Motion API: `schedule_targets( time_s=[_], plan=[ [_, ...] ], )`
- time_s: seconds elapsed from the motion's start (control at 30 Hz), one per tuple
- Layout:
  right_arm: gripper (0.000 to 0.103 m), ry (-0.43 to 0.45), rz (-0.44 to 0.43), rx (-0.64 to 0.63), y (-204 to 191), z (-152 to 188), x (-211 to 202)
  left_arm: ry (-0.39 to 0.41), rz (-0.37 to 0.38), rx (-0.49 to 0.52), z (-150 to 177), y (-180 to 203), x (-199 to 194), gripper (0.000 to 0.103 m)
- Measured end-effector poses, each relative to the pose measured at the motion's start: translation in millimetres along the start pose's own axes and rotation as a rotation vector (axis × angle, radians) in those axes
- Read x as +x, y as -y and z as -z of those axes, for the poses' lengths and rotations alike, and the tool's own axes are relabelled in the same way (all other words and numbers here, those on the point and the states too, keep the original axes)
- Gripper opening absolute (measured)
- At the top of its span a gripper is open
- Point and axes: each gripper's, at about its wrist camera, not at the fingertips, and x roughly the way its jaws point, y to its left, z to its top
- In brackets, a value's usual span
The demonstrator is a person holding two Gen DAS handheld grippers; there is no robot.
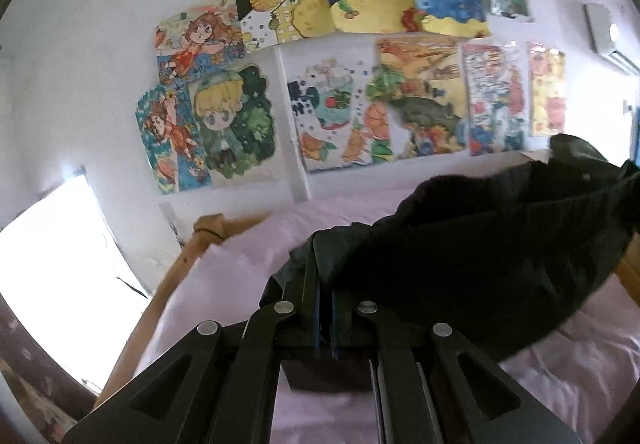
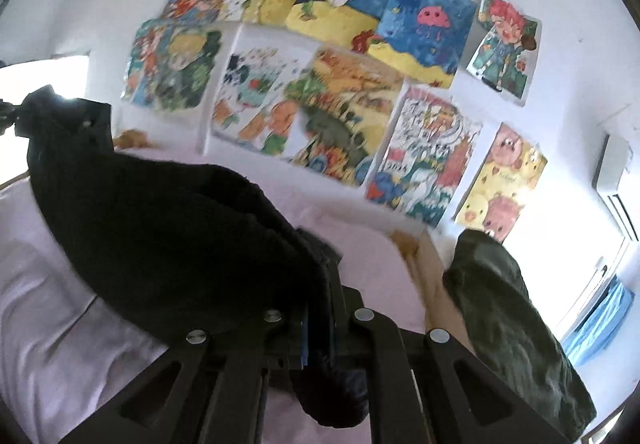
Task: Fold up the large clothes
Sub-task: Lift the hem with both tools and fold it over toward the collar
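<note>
The left gripper [image 1: 325, 284] is clamped on one end of the black garment [image 1: 480, 244], the right gripper [image 2: 324, 284] on the other; the cloth hangs stretched between them above the pink bedsheet [image 1: 224, 284] (children's drawings [image 1: 360, 24] cover the wall)

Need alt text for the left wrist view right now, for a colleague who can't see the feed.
The left gripper is shut on one end of a black garment, which stretches away to the right above a bed with a pale pink sheet. Behind it, a white wall carries many colourful drawings; a wooden bed frame runs along the left.
</note>
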Motion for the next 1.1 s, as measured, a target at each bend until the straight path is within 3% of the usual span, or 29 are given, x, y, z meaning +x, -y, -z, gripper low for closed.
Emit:
schedule_targets(
  time_s=[0.2,0.37,0.57,0.7,1.1],
  plan=[
    [0.007,0.012,0.048,0.049,10,-35,82,0.013,-0.079,-0.012,-26,-3,70,0.002],
    [0.007,0.003,0.055,0.087,15,-40,145,0.014,-0.112,-0.053,-33,-4,138,0.002],
    [0.007,-0.045,0.059,0.092,10,-33,215,0.003,-0.132,-0.03,-24,-1,197,0.002],
    [0.007,-0.113,0.051,0.064,1,-21,253,-0.049,-0.105,-0.042,-16,-4,232,0.002],
    [0.008,-0.249,-0.003,0.015,-12,16,320,-0.176,-0.067,-0.042,17,4,300,0.003]
  ],
)
